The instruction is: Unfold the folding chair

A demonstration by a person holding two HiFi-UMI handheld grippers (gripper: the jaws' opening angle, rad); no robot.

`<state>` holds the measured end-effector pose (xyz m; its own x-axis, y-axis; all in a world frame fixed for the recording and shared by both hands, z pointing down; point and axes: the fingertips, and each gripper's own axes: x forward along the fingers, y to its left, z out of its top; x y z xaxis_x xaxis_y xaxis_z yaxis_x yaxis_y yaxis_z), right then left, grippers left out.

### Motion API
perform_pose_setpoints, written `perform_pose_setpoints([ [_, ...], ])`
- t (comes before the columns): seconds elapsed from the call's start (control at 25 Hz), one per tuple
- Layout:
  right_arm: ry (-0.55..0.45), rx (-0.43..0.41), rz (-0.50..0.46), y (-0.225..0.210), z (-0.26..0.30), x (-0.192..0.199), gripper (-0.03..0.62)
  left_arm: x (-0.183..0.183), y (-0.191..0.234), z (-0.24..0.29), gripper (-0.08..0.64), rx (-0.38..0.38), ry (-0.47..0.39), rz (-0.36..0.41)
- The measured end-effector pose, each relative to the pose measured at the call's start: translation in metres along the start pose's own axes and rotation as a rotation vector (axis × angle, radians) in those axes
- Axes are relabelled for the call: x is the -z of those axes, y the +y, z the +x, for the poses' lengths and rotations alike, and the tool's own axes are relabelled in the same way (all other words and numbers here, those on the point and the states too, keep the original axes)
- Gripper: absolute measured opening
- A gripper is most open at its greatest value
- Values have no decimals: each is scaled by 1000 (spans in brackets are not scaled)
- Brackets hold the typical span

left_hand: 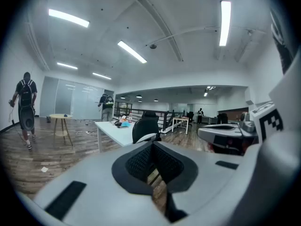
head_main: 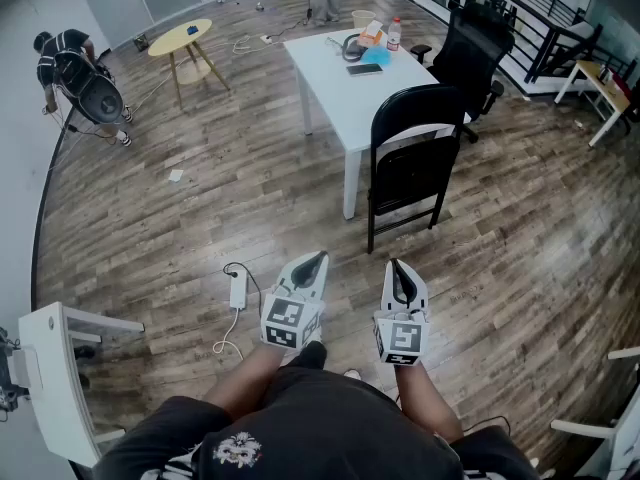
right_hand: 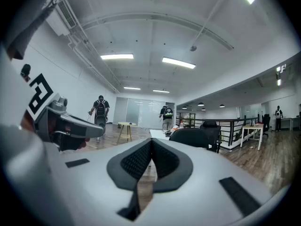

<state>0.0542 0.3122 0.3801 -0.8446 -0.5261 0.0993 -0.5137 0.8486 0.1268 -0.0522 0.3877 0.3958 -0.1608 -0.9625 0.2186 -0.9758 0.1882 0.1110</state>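
The folding chair (head_main: 412,153) stood upright on the wooden floor (head_main: 200,218) against the near corner of the white table (head_main: 335,73); its seat seemed tipped up, though the steep head view left that unsure. The table crowded the chair from behind, and a black office chair (head_main: 470,53) sat just beyond it. A round yellow table (head_main: 181,38) stood well apart at the left, near a person (head_main: 70,63). Bare floor lay between the folding chair and both tongs. The left gripper (head_main: 318,260) and right gripper (head_main: 397,265) were clenched and empty, side by side. A white power adapter (head_main: 238,290) lay beside the left one. A bottle (head_main: 394,34) stood on the table.
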Motion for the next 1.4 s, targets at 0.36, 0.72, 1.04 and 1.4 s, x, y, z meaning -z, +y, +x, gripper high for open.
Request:
perform_pose_setpoints([
  [0.36, 20, 67, -2, 12, 104, -9, 14, -23, 78, 72, 5, 110, 8, 15],
  [0.72, 58, 114, -9, 6, 168, -5, 14, -27, 131, 121, 5, 138, 33, -36],
  [1.04, 72, 141, 28, -40, 224, 16, 14, -34, 148, 189, 5, 139, 52, -11],
  [1.4, 100, 152, 64, -137, 335, 33, 14, -63, 175, 323, 5, 135, 109, 30],
])
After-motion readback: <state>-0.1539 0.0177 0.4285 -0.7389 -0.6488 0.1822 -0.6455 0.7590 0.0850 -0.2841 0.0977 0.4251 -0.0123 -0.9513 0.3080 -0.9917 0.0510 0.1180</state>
